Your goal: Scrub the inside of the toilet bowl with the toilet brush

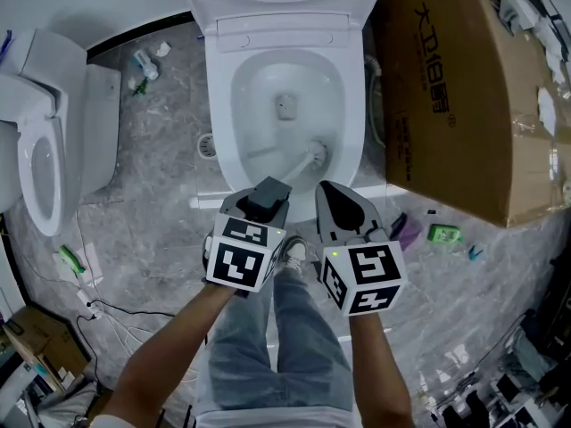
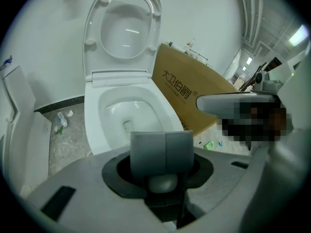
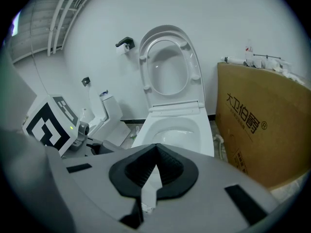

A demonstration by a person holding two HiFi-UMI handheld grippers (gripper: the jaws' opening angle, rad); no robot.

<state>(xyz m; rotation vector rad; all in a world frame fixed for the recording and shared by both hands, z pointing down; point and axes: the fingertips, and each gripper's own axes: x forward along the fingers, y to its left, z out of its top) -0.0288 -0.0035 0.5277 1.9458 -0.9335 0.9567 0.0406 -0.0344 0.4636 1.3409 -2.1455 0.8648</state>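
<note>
The white toilet [image 1: 219,105] stands ahead with its lid up; its bowl also shows in the left gripper view [image 2: 97,110] and the right gripper view [image 3: 204,130]. A white toilet brush [image 1: 316,155] lies inside the bowl at the front right, its handle [image 1: 277,152] slanting left across the bowl. My left gripper [image 1: 269,188] hovers over the front rim, its grey fingers [image 2: 150,152] pressed together. My right gripper [image 1: 335,194] hangs beside it, its jaws shut [image 3: 155,152] with a pale strip in the slit. I see neither gripper touching the brush.
A large cardboard box [image 1: 464,87] leans close to the toilet's right side. A second toilet [image 1: 45,150] stands at the left. A bottle [image 1: 144,65], green items [image 1: 443,234] and cables [image 1: 107,310] litter the grey floor. The person's leg and shoe [image 1: 294,252] are just below the grippers.
</note>
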